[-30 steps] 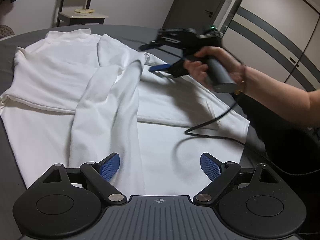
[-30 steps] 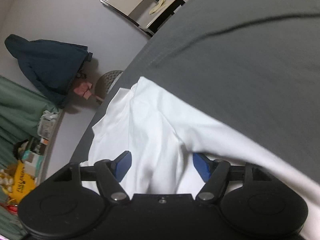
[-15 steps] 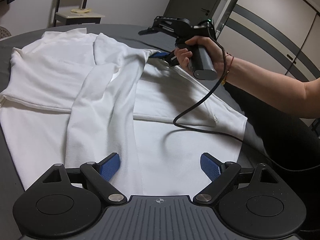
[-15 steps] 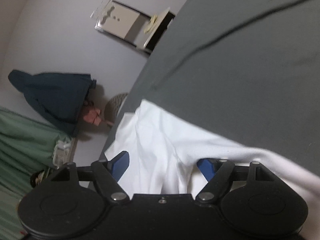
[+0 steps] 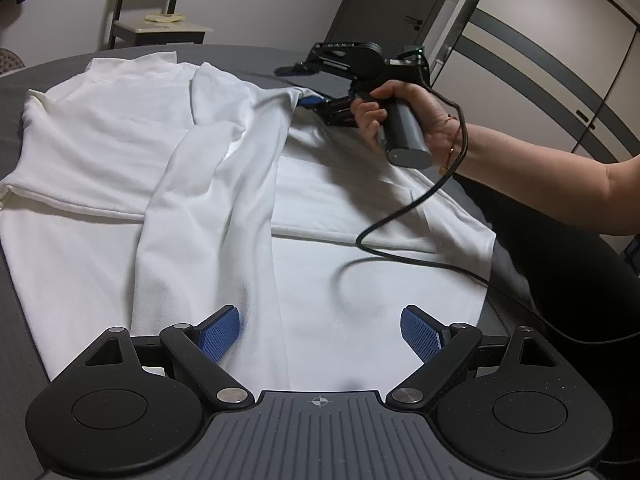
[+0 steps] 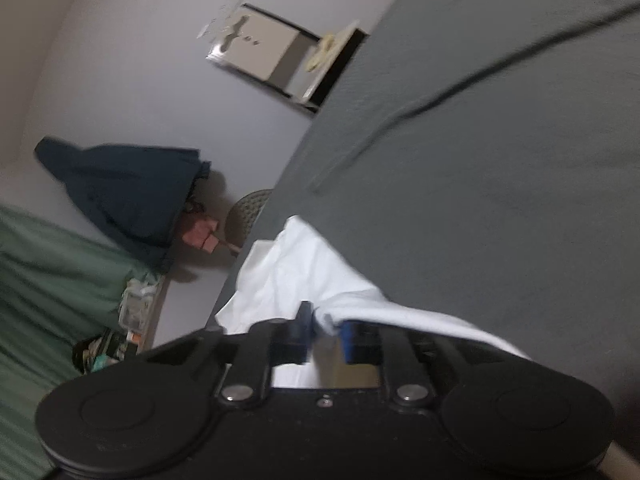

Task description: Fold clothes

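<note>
A white long-sleeved garment point(image 5: 100, 128) lies spread on a grey surface point(image 5: 16, 320), one sleeve point(image 5: 208, 216) folded down across its middle. My left gripper point(image 5: 320, 332) hovers open over the near hem, its blue pads apart with nothing between them. A hand point(image 5: 404, 108) holds my right gripper point(image 5: 304, 90) at the garment's far right shoulder. In the right wrist view that right gripper point(image 6: 326, 326) has its pads drawn close, with a fold of the white garment point(image 6: 288, 264) pinched between them.
The right gripper's black cable point(image 5: 400, 216) loops over the garment's right side, and a forearm point(image 5: 540, 184) reaches in from the right. A chair point(image 5: 156, 20) stands beyond the far edge. A dark blue garment point(image 6: 128, 192) hangs on the wall.
The right gripper moved down to the garment's shoulder edge and its fingers went from wide open to shut on the fabric. My left gripper stayed open in place.
</note>
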A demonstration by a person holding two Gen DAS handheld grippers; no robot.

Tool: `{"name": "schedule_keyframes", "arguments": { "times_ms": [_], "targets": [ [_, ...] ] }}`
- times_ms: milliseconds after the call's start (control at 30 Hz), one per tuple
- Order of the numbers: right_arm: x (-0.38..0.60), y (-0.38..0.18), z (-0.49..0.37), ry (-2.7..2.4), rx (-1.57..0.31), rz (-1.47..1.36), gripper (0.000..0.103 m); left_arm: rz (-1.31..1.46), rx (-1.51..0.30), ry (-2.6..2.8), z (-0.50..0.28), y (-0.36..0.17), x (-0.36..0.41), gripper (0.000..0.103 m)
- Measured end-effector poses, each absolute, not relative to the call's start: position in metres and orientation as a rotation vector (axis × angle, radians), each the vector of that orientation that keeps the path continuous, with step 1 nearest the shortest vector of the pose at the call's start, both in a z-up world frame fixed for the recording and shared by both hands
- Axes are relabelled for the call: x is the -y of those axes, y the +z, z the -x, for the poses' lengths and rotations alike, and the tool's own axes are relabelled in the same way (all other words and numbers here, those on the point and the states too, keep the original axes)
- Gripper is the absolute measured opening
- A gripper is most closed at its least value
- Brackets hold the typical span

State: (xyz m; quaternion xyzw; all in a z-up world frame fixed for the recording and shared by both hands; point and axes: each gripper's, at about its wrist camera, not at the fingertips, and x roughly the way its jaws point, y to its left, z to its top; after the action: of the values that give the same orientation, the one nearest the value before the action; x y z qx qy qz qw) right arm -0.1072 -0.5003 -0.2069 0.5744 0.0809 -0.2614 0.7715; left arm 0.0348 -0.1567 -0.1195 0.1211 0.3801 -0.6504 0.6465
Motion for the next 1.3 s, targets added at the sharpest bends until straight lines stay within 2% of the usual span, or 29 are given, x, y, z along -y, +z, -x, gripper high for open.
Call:
{"name": "schedule_keyframes", "arguments": {
  "times_ms": [133, 200, 300, 367, 433, 500, 567, 600, 633, 733, 900, 967, 1033, 1067, 1233, 1300],
  "targets": [
    [0.518, -0.238, 0.131, -0.587, -0.034, -1.545, 0.010, -0.284, -0.867, -1.485, -0.034, -0.119, 0.157, 0.089],
    [0.520, -0.257, 0.143, -0.585, 0.103, -1.725, 0.010, -0.290, -0.868, -1.489, -0.033, -0.120, 0.157, 0.089],
    [0.521, -0.260, 0.144, -0.582, 0.120, -1.736, 0.011, -0.295, -0.872, -1.496, -0.032, -0.120, 0.158, 0.089],
    [0.520, -0.248, 0.136, -0.578, 0.038, -1.624, 0.021, -0.296, -0.874, -1.497, -0.032, -0.121, 0.159, 0.089],
    [0.520, -0.237, 0.127, -0.564, -0.012, -1.546, 0.041, -0.298, -0.876, -1.496, -0.032, -0.121, 0.159, 0.089],
    [0.520, -0.226, 0.118, -0.549, -0.061, -1.468, 0.046, -0.297, -0.876, -1.496, -0.031, -0.122, 0.159, 0.089],
    [0.521, -0.218, 0.110, -0.536, -0.099, -1.407, 0.039, -0.297, -0.875, -1.496, -0.031, -0.121, 0.159, 0.089],
    [0.523, -0.215, 0.107, -0.531, -0.111, -1.384, 0.025, -0.297, -0.874, -1.496, -0.031, -0.121, 0.158, 0.089],
    [0.526, -0.214, 0.106, -0.536, -0.125, -1.376, 0.017, -0.297, -0.873, -1.495, -0.031, -0.121, 0.158, 0.089],
    [0.535, -0.215, 0.110, -0.567, -0.138, -1.378, 0.009, -0.294, -0.873, -1.493, -0.031, -0.121, 0.158, 0.089],
    [0.528, -0.190, 0.112, -0.526, -0.209, -1.286, 0.009, -0.302, -0.880, -1.495, -0.031, -0.123, 0.158, 0.089],
    [0.524, -0.181, 0.113, -0.509, -0.236, -1.248, 0.015, -0.307, -0.885, -1.495, -0.031, -0.124, 0.157, 0.089],
    [0.521, -0.171, 0.113, -0.492, -0.264, -1.210, 0.053, -0.311, -0.888, -1.497, -0.031, -0.125, 0.157, 0.089],
    [0.520, -0.166, 0.114, -0.483, -0.277, -1.191, 0.060, -0.313, -0.888, -1.498, -0.031, -0.125, 0.157, 0.089],
    [0.512, -0.141, 0.115, -0.440, -0.344, -1.095, 0.061, -0.315, -0.890, -1.496, -0.031, -0.123, 0.157, 0.089],
    [0.521, -0.128, 0.064, -0.476, -0.489, -0.962, 0.061, -0.310, -0.879, -1.491, -0.032, -0.121, 0.156, 0.089]
  ]
}}
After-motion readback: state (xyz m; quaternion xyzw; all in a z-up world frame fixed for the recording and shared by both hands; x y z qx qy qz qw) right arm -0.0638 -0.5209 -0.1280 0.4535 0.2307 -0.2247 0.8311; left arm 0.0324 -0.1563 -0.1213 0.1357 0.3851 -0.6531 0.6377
